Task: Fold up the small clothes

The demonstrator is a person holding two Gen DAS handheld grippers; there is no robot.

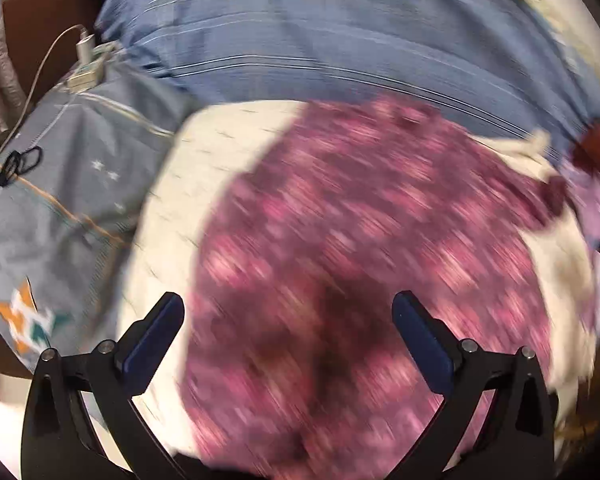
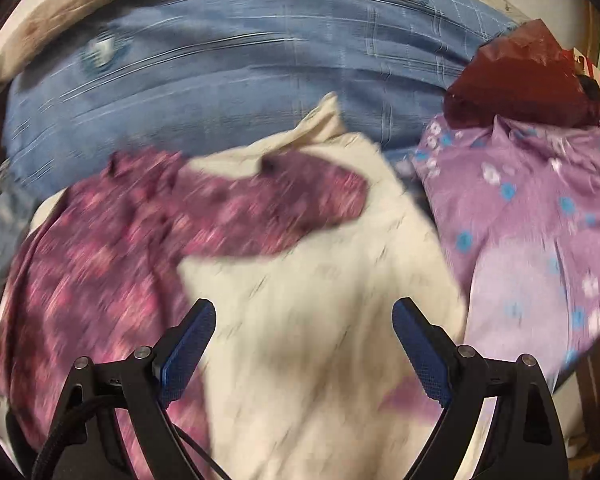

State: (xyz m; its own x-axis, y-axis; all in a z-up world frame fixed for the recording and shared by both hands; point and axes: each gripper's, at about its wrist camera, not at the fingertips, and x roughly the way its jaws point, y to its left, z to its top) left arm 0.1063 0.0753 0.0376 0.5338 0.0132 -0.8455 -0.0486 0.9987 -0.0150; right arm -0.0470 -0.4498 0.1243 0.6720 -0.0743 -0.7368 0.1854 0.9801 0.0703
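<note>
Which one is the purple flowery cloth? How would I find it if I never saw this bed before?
Start at the big blue striped bedsheet that covers the bed. On it lies a cream cloth, and right of that, below a dark red bag, sits the lilac cloth. It is pale purple with white and blue flowers, unlike the darker magenta patterned garment on the left.

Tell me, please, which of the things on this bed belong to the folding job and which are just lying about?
For the job:
- maroon patterned garment
- cream cloth under it
- lilac flowered garment, probably waiting its turn
- left gripper and right gripper, both open and empty

Lying about:
- blue striped bedsheet
- dark red bag
- white charger and cable
- grey pillow
</note>
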